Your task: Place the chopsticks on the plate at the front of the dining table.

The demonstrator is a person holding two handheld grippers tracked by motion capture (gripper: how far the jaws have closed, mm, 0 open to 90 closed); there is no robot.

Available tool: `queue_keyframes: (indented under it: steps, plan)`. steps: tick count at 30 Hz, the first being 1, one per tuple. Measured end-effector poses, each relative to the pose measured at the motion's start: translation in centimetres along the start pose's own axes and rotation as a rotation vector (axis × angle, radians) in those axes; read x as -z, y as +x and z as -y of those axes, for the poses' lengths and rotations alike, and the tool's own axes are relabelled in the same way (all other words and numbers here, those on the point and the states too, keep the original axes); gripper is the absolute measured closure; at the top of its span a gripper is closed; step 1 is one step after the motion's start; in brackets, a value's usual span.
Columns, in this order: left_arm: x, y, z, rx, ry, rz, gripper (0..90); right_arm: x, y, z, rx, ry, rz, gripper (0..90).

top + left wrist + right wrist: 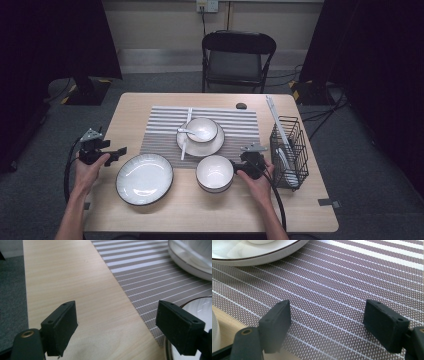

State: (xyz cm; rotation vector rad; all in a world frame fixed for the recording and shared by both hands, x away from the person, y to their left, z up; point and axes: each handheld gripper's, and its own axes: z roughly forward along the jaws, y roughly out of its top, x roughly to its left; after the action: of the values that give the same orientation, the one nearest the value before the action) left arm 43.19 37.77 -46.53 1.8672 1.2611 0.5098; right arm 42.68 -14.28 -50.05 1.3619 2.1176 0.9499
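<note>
Left gripper (121,150) wide open, empty, just left of large plate (144,178) at table's (200,220) near edge. Right gripper (235,166) open too, holding nothing, just beside empty bowl (214,172) by striped mat (165,127). We judge plate pickup next: we keep jaws level, straddle rim squarely, close slowly, avoid tipping plate toward bowl.

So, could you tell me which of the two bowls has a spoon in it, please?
The bowl on the saucer, on the striped placemat, holds the white spoon. The larger bowl sits at the mat's near edge, beside the right gripper, and is empty.
</note>
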Motion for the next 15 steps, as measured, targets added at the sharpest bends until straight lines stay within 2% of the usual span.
queue_keyframes:
  steps: [8,10,15]
  plan:
    - [-0.8,0.7,1.2,0.01,0.04,-0.023,16.6,0.0,0.0,0.0,0.001,-0.001,0.0,21.4]
    - [-1.2,0.9,1.6,0.013,0.077,-0.032,16.0,0.0,0.0,0.0,0.0,0.0,0.0,21.4]
    - [-1.8,1.0,2.0,0.006,0.109,-0.032,16.1,0.0,0.0,0.0,0.001,-0.001,0.0,21.4]
